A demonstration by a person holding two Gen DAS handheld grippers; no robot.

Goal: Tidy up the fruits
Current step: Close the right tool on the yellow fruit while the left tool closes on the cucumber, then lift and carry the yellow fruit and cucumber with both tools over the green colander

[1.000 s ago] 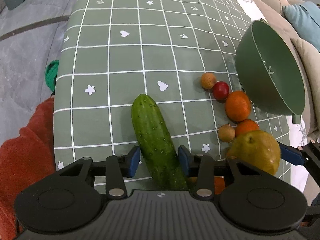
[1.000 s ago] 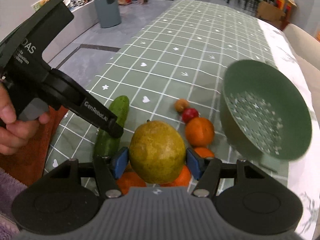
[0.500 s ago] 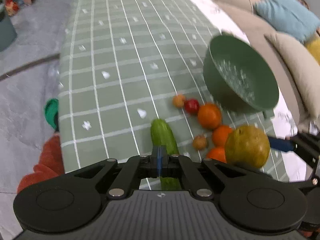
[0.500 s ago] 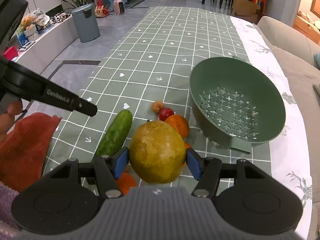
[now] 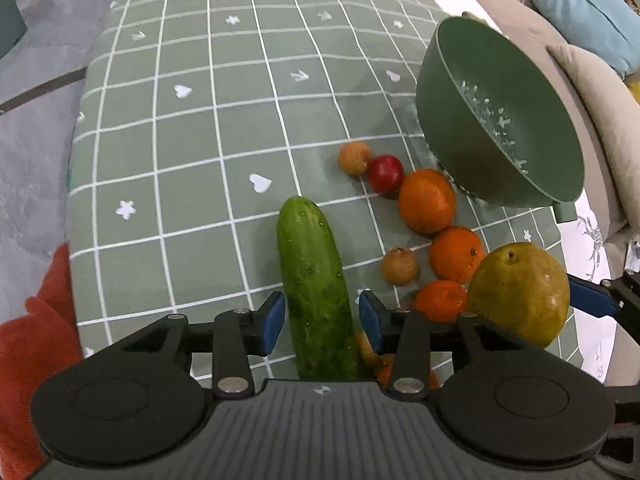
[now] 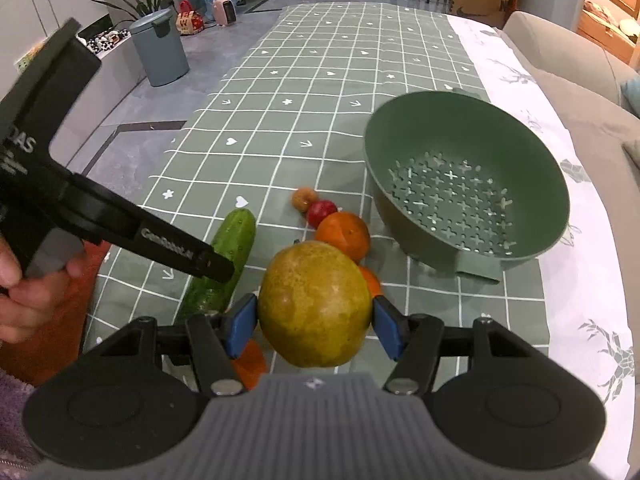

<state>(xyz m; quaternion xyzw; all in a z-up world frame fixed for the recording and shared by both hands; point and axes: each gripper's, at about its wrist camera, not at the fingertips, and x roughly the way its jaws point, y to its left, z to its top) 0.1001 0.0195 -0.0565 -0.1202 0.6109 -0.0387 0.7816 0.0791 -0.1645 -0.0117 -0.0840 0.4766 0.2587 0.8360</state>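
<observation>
1. Right claw (image 6: 314,320): clenched on a yellow-green pear (image 6: 314,304), blue pads pressed to both its sides, fruit lifted clear of the tabletop (image 6: 320,80).
2. Left claw (image 5: 322,320): released, pads spread to either side of the cucumber (image 5: 312,280); a narrow gap shows at each pad, contact not confirmed.
3. Cucumber lies flat on the green checked cloth, long axis running away from the left wrist camera.
4. Green colander (image 6: 468,184) sits on the tabletop, to the right of the fruit, with no fruit in it.
5. Loose fruit in a line just beside the colander: brownish small fruit (image 5: 354,157), red small fruit (image 5: 385,173) touching it, then orange (image 5: 426,200), second orange (image 5: 456,254).
6. Another brownish small fruit (image 5: 399,266) lies between the cucumber and the second orange.
7. Third orange (image 5: 438,300) partly hidden behind the pear in the left wrist view.
</observation>
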